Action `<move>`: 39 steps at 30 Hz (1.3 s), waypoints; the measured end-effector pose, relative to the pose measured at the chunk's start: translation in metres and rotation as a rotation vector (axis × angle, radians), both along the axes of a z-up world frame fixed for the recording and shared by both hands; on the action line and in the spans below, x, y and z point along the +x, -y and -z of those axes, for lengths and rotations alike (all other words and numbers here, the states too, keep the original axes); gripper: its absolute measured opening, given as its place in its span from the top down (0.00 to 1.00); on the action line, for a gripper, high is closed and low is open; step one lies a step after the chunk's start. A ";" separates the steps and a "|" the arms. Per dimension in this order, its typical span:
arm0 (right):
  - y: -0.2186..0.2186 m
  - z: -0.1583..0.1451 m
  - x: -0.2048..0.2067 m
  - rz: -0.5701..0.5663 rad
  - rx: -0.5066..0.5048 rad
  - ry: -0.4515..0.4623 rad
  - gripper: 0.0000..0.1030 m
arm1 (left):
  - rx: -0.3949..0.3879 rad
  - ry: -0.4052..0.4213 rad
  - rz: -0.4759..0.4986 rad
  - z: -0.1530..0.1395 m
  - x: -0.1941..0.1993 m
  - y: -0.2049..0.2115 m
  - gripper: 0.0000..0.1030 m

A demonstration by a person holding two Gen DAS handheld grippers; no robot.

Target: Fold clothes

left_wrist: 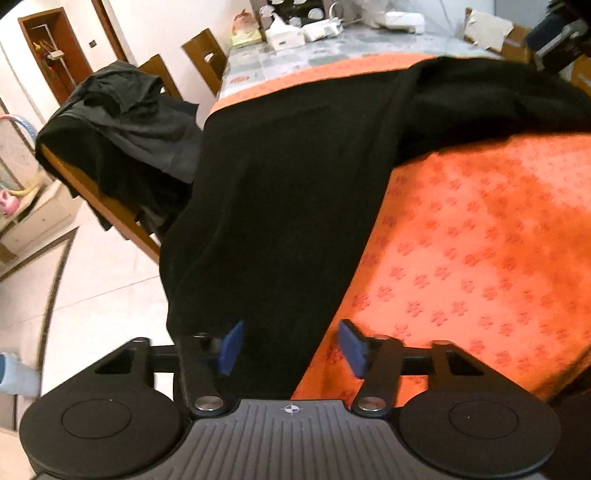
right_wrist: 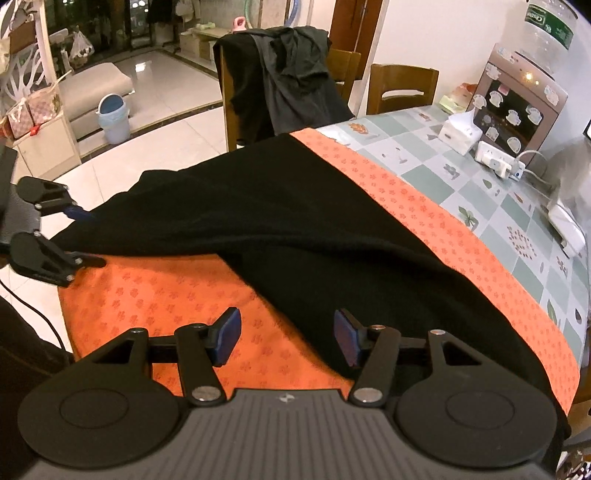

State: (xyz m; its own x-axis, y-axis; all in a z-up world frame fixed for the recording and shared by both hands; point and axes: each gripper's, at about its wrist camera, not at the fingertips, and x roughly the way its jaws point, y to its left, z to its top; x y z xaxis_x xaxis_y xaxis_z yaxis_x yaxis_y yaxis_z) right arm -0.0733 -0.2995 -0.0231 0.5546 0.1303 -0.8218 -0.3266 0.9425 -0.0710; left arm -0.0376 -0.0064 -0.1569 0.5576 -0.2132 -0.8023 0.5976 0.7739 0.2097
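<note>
Left gripper (left_wrist: 291, 347) nearest in the left wrist view, fingers (left_wrist: 232, 347) apart, blue pads straddling the near edge of the black garment (left_wrist: 280, 206) without pinching it. Black garment lies spread on the orange cloth (left_wrist: 480, 240) covering the bench (left_wrist: 332, 40); its left side hangs over the bench edge, its far part bunches toward the right. Left of it, a wooden chair (left_wrist: 110, 218) is draped with dark clothes (left_wrist: 122, 122). At the far end of the bench sit white boxes (left_wrist: 284, 35).

Right wrist view: left gripper shows at the left edge, at the garment's end over the bench edge. Right gripper (right_wrist: 287, 341) nearest, fingers (right_wrist: 229, 339) apart, left pad over orange cloth, right pad against the garment's near fold, nothing clamped. Beyond it is the chair with dark clothes (right_wrist: 291, 85), then a checked tablecloth (right_wrist: 480, 173), a tissue box (right_wrist: 461, 131) and a small oven (right_wrist: 517, 107) on the right.
</note>
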 end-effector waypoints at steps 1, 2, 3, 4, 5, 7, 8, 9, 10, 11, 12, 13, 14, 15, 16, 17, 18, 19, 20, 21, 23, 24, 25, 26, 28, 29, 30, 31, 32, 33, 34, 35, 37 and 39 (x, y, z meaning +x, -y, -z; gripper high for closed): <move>0.001 -0.001 -0.003 0.003 -0.002 -0.003 0.39 | -0.018 -0.007 -0.007 0.000 0.001 -0.001 0.62; 0.003 -0.002 -0.006 0.003 0.001 -0.005 0.39 | -0.028 -0.015 -0.012 -0.001 0.001 -0.002 0.75; 0.005 -0.003 -0.010 0.004 0.006 -0.007 0.39 | -0.016 0.002 -0.028 -0.003 0.001 -0.002 0.89; 0.007 -0.002 -0.012 0.004 0.009 -0.007 0.38 | -0.013 0.030 -0.040 -0.008 0.001 -0.003 0.89; 0.009 -0.002 -0.014 0.006 0.010 -0.006 0.38 | -0.011 0.058 -0.052 -0.013 0.001 -0.005 0.89; 0.013 -0.002 -0.018 0.007 0.014 -0.004 0.38 | -0.011 0.110 -0.084 -0.025 0.005 -0.010 0.90; 0.015 -0.002 -0.020 0.009 0.018 0.002 0.38 | -0.008 0.134 -0.099 -0.032 0.008 -0.013 0.90; 0.017 -0.001 -0.022 0.013 0.022 0.006 0.38 | 0.001 0.158 -0.113 -0.039 0.013 -0.014 0.90; 0.018 0.000 -0.022 0.020 0.025 0.008 0.38 | 0.010 0.174 -0.123 -0.045 0.021 -0.017 0.90; 0.020 0.001 -0.022 0.037 0.029 0.011 0.38 | 0.019 0.189 -0.132 -0.052 0.029 -0.019 0.90; 0.021 0.001 -0.022 0.054 0.033 0.014 0.38 | 0.027 0.198 -0.133 -0.058 0.039 -0.020 0.91; 0.023 0.001 -0.022 0.070 0.038 0.016 0.38 | 0.035 0.211 -0.128 -0.064 0.048 -0.020 0.92; 0.024 0.002 -0.021 0.085 0.048 0.018 0.38 | 0.045 0.216 -0.114 -0.068 0.061 -0.019 0.92; 0.025 0.002 -0.020 0.098 0.054 0.021 0.38 | 0.055 0.221 -0.099 -0.073 0.075 -0.017 0.92; 0.026 0.002 -0.019 0.112 0.061 0.023 0.38 | 0.066 0.225 -0.085 -0.078 0.088 -0.016 0.92; 0.026 0.003 -0.016 0.128 0.062 0.022 0.38 | 0.076 0.230 -0.070 -0.082 0.102 -0.015 0.92; 0.027 0.004 -0.014 0.145 0.063 0.022 0.38 | 0.086 0.235 -0.056 -0.087 0.115 -0.013 0.92; 0.027 0.005 -0.012 0.161 0.064 0.021 0.38 | 0.096 0.240 -0.041 -0.092 0.129 -0.012 0.92; 0.027 0.006 -0.010 0.178 0.065 0.020 0.38 | 0.105 0.244 -0.026 -0.096 0.142 -0.010 0.92; 0.027 0.007 -0.007 0.199 0.069 0.017 0.38 | 0.110 0.244 -0.004 -0.100 0.158 -0.008 0.92; 0.027 0.010 -0.001 0.233 0.074 0.012 0.38 | 0.119 0.244 0.037 -0.107 0.187 -0.005 0.92; 0.027 0.012 0.001 0.248 0.076 0.008 0.38 | 0.123 0.244 0.059 -0.107 0.202 -0.002 0.92; 0.026 0.014 0.004 0.267 0.078 0.003 0.38 | 0.127 0.245 0.081 -0.108 0.217 0.000 0.92; 0.025 0.016 0.008 0.283 0.079 -0.004 0.38 | 0.133 0.246 0.103 -0.107 0.230 0.005 0.92; 0.023 0.021 0.013 0.312 0.085 -0.020 0.38 | 0.149 0.247 0.142 -0.102 0.256 0.013 0.92; 0.021 0.022 0.016 0.323 0.085 -0.027 0.38 | 0.152 0.237 0.150 -0.098 0.268 0.018 0.93; 0.019 0.024 0.019 0.335 0.084 -0.034 0.38 | 0.154 0.227 0.158 -0.093 0.281 0.022 0.93; 0.018 0.024 0.021 0.343 0.086 -0.039 0.38 | 0.156 0.215 0.164 -0.089 0.293 0.026 0.93; 0.017 0.025 0.024 0.352 0.089 -0.045 0.38 | 0.153 0.198 0.157 -0.083 0.305 0.030 0.93; 0.016 0.025 0.026 0.363 0.095 -0.050 0.38 | 0.147 0.181 0.151 -0.077 0.314 0.033 0.93; 0.016 0.025 0.028 0.373 0.105 -0.056 0.38 | 0.143 0.166 0.147 -0.071 0.323 0.037 0.93; 0.015 0.025 0.031 0.382 0.110 -0.061 0.38 | 0.149 0.154 0.148 -0.064 0.329 0.038 0.93; 0.014 0.026 0.035 0.398 0.108 -0.069 0.38 | 0.159 0.129 0.145 -0.052 0.341 0.042 0.93; 0.014 0.027 0.039 0.413 0.108 -0.078 0.38 | 0.171 0.140 0.126 -0.044 0.350 0.045 0.98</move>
